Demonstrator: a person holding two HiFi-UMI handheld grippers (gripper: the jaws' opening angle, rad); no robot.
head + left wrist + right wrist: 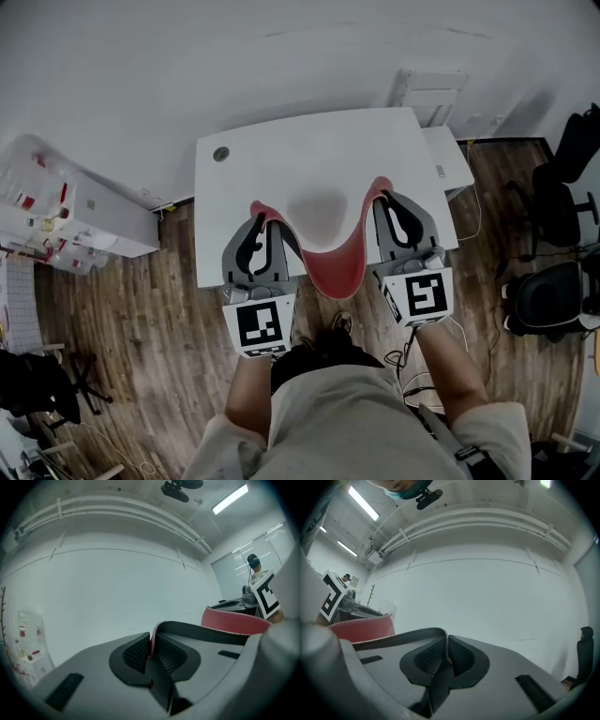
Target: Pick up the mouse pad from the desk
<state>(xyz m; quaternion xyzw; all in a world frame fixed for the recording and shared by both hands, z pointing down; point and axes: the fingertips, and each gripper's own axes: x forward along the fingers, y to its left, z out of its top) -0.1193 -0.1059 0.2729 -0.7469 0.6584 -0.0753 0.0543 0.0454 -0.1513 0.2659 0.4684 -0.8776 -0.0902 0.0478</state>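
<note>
Left gripper (266,217), right gripper (382,191) level, pinching mouse pad (337,267).

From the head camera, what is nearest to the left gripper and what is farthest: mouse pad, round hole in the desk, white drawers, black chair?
1. The mouse pad, pinched in the left gripper itself.
2. The round hole, at the desk's far left corner.
3. The white drawers, on the floor at left.
4. The black chair, far right.

White desk (281,164) on wood-plank floor (141,319), round grommet (221,154) near one corner
</note>
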